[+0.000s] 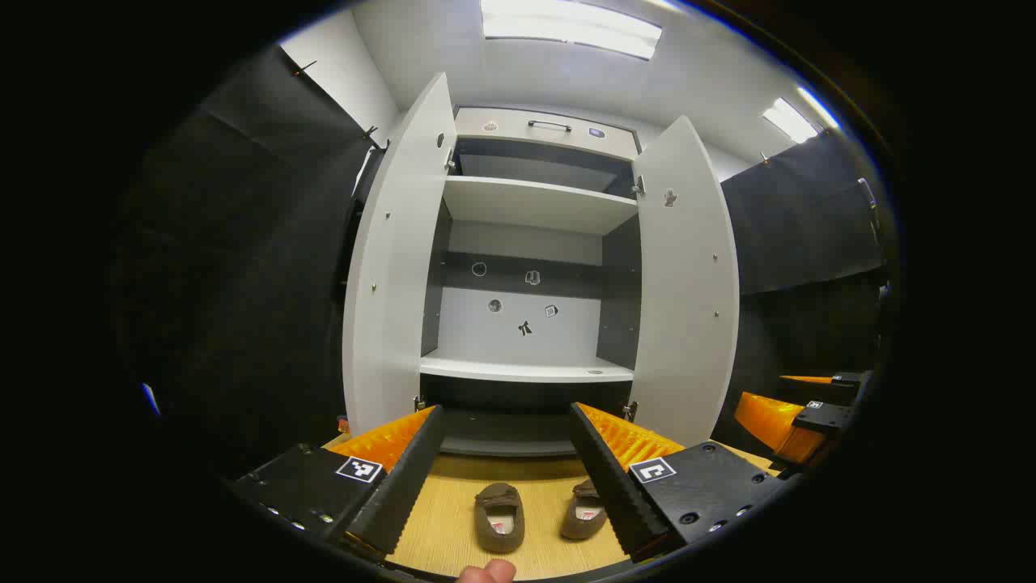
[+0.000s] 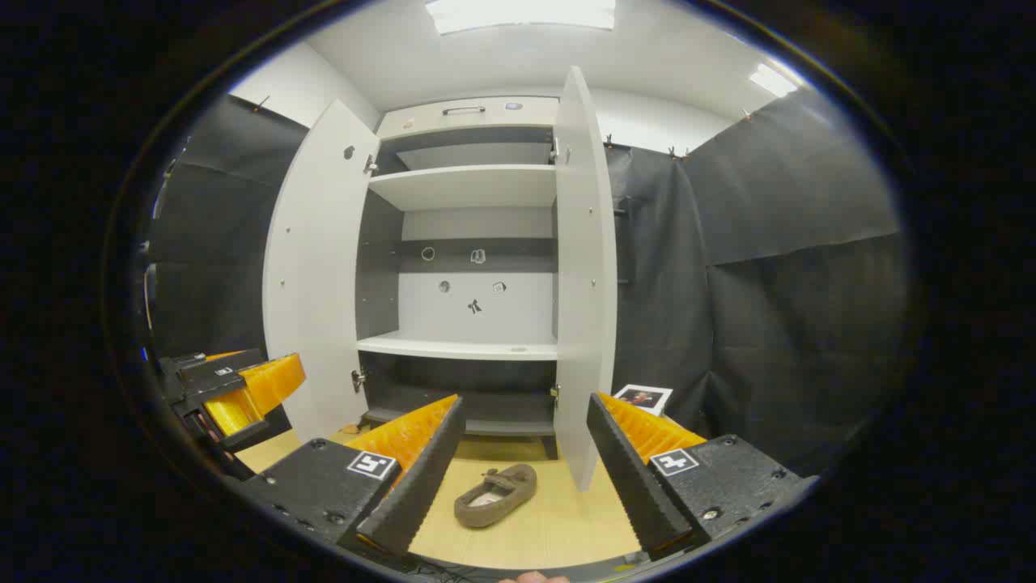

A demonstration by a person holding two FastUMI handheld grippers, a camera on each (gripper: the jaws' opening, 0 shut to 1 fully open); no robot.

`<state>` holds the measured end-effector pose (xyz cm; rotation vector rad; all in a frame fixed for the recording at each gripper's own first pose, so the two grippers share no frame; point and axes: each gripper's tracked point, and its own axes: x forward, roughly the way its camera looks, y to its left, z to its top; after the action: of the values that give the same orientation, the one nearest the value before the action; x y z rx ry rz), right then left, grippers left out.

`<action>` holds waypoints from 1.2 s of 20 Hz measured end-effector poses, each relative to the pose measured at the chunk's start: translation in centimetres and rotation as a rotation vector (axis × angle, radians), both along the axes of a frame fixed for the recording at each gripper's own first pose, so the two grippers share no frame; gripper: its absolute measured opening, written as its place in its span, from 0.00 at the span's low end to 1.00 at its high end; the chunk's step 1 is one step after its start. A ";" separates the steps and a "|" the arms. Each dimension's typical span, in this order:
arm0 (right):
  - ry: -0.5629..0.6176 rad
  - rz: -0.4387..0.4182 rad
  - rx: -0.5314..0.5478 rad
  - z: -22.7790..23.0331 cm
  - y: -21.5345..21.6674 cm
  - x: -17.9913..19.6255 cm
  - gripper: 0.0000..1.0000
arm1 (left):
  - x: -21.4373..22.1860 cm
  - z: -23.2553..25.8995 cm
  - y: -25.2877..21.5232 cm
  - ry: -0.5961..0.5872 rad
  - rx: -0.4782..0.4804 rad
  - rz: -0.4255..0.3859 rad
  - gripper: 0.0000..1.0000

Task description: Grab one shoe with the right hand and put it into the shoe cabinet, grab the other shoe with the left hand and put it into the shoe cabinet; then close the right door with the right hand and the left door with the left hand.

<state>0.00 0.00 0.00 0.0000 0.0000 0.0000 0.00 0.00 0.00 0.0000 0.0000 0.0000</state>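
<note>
Left gripper view showed the left gripper (image 1: pixel 506 474) spread wide, holding nothing, above two brown shoes (image 1: pixel 499 517) (image 1: pixel 584 512) lying on the wooden floor (image 1: pixel 453 502) before the shoe cabinet (image 1: pixel 530 267), both doors (image 1: pixel 392 259) (image 1: pixel 686 275) open. The right gripper (image 2: pixel 522 478) likewise stood wide apart, empty, before the cabinet.

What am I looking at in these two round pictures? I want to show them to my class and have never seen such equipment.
A person holds a two-finger gripper in each hand; a camera rides on each. In the left gripper view, the left gripper is open and empty, above two brown shoes on the wooden floor. In the right gripper view, the right gripper, also open, faces one shoe. Ahead stands the shoe cabinet, both doors open, shelves bare.
</note>
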 end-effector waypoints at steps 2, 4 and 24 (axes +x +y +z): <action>0.002 0.000 0.001 0.0 0.0 0.1 0.99 | 0.2 0.1 0.4 -0.010 0.008 0.005 0.95; 0.004 0.002 0.002 -0.1 0.0 0.1 0.99 | 0.2 -0.1 0.7 -0.010 0.028 0.016 0.95; 0.067 0.033 -0.021 -1.5 0.7 0.6 0.99 | -0.6 0.2 1.0 -0.009 0.017 0.039 0.95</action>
<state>0.62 0.71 -1.45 -0.0209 0.0673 0.0332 -0.59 1.01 0.15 0.0166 -0.0094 0.0388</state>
